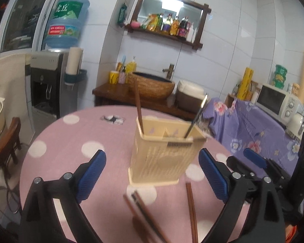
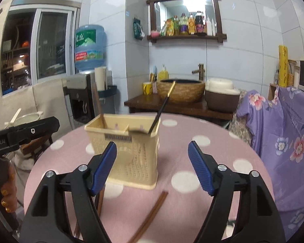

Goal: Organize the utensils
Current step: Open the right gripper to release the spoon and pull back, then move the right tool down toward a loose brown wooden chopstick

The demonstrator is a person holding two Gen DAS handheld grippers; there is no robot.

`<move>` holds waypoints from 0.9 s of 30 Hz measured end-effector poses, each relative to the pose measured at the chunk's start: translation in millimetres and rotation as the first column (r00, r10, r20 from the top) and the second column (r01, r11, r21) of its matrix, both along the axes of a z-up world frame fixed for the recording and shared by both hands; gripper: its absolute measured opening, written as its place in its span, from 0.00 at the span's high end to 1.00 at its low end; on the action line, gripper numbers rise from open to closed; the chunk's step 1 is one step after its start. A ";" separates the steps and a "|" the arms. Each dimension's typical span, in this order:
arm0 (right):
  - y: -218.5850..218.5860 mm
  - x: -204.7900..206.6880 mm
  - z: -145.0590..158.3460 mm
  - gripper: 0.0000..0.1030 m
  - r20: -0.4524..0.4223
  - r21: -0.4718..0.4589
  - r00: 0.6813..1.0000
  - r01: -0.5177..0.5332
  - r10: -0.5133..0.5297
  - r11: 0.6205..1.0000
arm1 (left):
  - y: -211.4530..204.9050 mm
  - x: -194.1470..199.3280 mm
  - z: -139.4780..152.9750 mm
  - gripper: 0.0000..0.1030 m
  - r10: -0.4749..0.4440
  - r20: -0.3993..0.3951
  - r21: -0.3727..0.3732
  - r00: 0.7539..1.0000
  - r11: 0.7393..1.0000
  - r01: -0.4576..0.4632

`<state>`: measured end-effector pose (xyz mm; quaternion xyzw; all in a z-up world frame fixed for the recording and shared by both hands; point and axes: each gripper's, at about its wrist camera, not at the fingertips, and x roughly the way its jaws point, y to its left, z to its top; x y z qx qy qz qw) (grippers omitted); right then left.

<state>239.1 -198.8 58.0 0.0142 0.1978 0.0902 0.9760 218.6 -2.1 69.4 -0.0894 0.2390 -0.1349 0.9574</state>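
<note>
Your left gripper (image 1: 152,172): jaws apart, empty. Your right gripper (image 2: 152,166): jaws apart, empty. Beige utensil holder (image 1: 162,154) at 12 o'clock on table (image 1: 60,141), holding brown chopstick (image 1: 138,109) and black chopstick (image 1: 196,117). Loose chopsticks (image 1: 146,216) at 6 o'clock.

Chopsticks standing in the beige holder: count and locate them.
2. A brown chopstick leans at the left end of the holder; a black gold-tipped chopstick leans at its right end.

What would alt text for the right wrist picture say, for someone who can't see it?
An open hand-held gripper with blue pads faces a cream utensil holder on a pink polka-dot table. One brown chopstick and one black chopstick stand in the holder; more brown chopsticks lie on the table.
</note>
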 end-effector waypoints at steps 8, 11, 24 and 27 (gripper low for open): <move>-12.2 -26.2 -39.5 0.29 -0.147 0.006 0.989 0.012 -0.011 1.000 | 12.3 -24.8 -44.0 0.11 0.061 -0.103 0.063 0.993 0.997 -0.055; -14.3 -28.3 -53.1 0.29 -0.186 0.017 0.982 0.025 -0.021 1.000 | 15.2 -31.4 -54.0 0.11 0.077 -0.122 0.074 0.990 0.995 -0.068; -14.8 -39.8 -101.1 0.30 -0.296 0.020 0.954 0.059 -0.051 0.998 | 16.3 -51.1 -101.6 0.32 0.062 -0.244 0.098 0.968 0.994 -0.039; -11.8 -42.0 -103.6 0.31 -0.301 0.014 0.953 0.047 -0.041 0.999 | 9.1 -51.6 -107.5 0.38 0.037 -0.263 0.103 0.964 0.995 -0.010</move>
